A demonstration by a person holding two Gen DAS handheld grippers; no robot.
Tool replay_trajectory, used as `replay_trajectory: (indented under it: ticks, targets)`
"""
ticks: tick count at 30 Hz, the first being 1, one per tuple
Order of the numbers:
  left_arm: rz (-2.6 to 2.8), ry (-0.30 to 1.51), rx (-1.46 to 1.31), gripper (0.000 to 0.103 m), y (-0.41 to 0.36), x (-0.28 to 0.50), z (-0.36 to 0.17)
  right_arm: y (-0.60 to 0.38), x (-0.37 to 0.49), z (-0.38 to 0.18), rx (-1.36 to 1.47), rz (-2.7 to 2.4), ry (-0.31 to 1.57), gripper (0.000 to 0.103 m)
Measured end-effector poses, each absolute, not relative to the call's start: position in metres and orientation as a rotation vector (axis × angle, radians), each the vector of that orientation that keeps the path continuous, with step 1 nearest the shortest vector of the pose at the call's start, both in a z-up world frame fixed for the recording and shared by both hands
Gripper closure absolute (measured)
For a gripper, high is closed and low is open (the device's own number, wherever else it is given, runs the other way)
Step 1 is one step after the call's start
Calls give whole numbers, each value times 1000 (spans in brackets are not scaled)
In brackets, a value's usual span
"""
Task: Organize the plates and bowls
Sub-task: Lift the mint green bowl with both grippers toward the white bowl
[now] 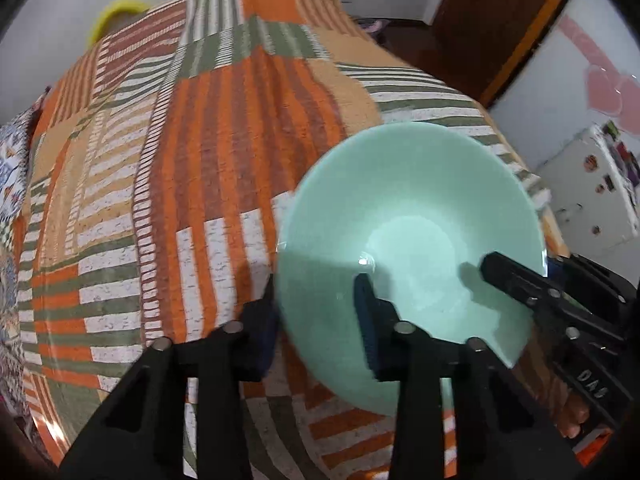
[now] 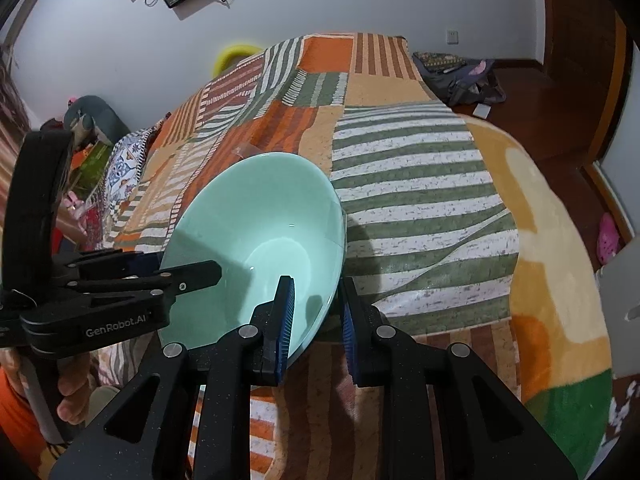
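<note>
A mint-green bowl (image 1: pixel 412 216) is held tilted above the striped orange, green and white cloth (image 1: pixel 200 152). My left gripper (image 1: pixel 320 320) straddles the bowl's left rim, one finger inside and one outside, closed on it. My right gripper (image 2: pixel 316 320) straddles the bowl's (image 2: pixel 260 236) right rim the same way, one blue pad inside and one outside. In the left wrist view the right gripper's finger (image 1: pixel 516 276) reaches into the bowl from the right. In the right wrist view the left gripper (image 2: pixel 160 276) reaches over the left rim.
The cloth (image 2: pixel 420 184) covers a wide surface that drops off at the right and far edges. A yellow ring-shaped object (image 1: pixel 116 12) lies at the far edge; it also shows in the right wrist view (image 2: pixel 232 54). Bags (image 2: pixel 460 76) sit on the floor beyond.
</note>
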State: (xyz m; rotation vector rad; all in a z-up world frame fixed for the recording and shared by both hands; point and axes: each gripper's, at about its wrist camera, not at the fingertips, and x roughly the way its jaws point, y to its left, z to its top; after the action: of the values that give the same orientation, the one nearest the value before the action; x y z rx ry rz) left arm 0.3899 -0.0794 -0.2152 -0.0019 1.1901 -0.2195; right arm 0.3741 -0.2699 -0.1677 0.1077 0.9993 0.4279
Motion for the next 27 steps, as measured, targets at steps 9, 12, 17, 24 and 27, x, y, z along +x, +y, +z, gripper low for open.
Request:
replay_trajectory:
  ticks: [9, 12, 17, 24, 27]
  targets:
    - [-234, 1180, -35, 71, -73, 368, -203, -267, 360, -152, 114, 415, 966, 83]
    - [-248, 1148, -38, 71, -72, 353, -189, -267, 349, -141, 113, 407, 936, 83]
    - [-247, 1065, -40, 71, -67, 325, -160, -265, 331, -124, 119, 407, 894, 83]
    - [-255, 969, -41, 71, -53, 280, -125, -253, 303, -106, 121, 412, 859, 82]
    - [-252, 938, -51, 71, -41, 260, -115, -246, 291, -102, 122, 425, 857, 82]
